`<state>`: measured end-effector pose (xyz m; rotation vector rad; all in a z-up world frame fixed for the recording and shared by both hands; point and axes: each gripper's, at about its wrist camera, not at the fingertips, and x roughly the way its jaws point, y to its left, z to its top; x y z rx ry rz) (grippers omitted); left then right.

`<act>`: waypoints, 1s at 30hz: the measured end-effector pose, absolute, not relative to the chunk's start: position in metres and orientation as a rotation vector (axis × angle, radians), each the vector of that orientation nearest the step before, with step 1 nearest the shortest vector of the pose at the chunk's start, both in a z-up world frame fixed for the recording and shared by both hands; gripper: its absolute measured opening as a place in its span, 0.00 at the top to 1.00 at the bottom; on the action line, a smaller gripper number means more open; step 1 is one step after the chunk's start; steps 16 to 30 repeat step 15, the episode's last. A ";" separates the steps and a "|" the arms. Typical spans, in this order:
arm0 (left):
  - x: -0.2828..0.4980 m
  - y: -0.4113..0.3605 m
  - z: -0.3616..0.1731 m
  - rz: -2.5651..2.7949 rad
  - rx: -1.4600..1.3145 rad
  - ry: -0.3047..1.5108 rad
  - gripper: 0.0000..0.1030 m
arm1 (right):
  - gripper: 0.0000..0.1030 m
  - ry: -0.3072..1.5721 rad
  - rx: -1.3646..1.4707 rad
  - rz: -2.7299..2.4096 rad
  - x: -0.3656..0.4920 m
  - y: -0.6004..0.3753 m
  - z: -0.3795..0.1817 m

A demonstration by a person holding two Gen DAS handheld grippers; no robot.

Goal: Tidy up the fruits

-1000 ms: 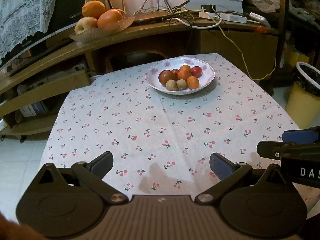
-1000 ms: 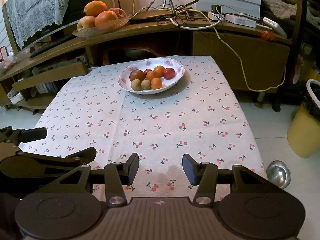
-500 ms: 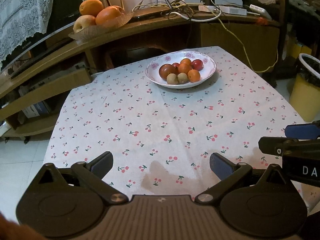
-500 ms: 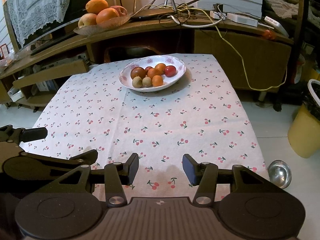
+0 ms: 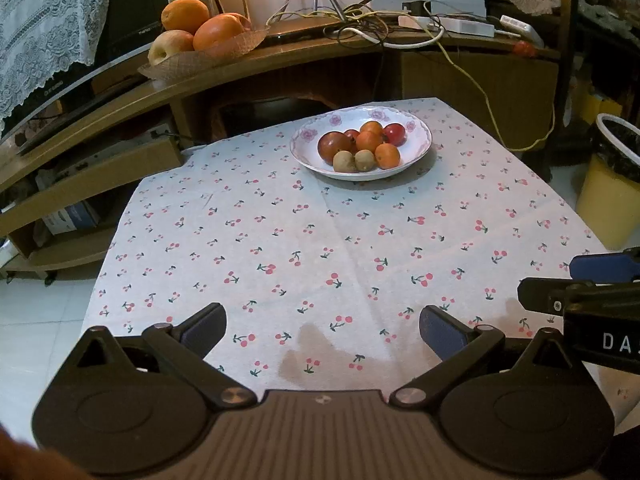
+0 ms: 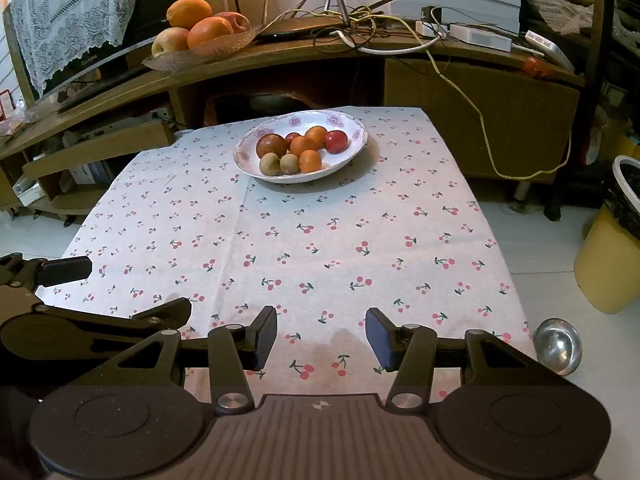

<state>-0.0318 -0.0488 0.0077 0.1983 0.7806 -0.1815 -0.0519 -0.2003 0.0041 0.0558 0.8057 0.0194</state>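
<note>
- Far ahead of both grippers, across the cherry-print tablecloth (image 5: 320, 248): white floral plate (image 5: 420, 148) holding 8 small fruits (image 5: 366, 146), bunched and touching.
- Left gripper (image 5: 322, 330): fingers spread wide, nothing between them, low over the near table edge. Right gripper (image 6: 321, 334): also spread, narrower gap, empty, just beside the left one.
- Fruit already sits together on the plate; cloth around it is bare. Fits either a sort about to start or a gather just finished, can't settle which.
- Further back, past the plate and up on the wooden shelf (image 6: 280, 52): shallow dish (image 6: 208, 50) with 4 larger fruits, oranges and apples.
- Risks, as I judge them: fruits are round and packed, so nudging 1 likely rolls its neighbours over the shallow rim.
- Wet-looking patch (image 5: 312, 354) right under the left fingers; cloth may slide or bunch if dragged.
- Grippers sit close side by side, so they could clash if both reach at once.
- Steel bowl (image 6: 556, 346) on the floor, right of the right gripper; dropped fruit could roll that way.
</note>
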 end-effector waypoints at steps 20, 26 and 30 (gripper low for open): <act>-0.033 -0.046 0.009 -0.171 0.187 0.770 0.00 | 0.49 0.810 0.054 0.016 -0.053 -0.202 0.002; -0.033 -0.046 0.009 -0.171 0.187 0.770 0.00 | 0.49 0.810 0.054 0.016 -0.053 -0.202 0.002; -0.033 -0.046 0.009 -0.171 0.187 0.770 0.00 | 0.49 0.810 0.054 0.016 -0.053 -0.202 0.002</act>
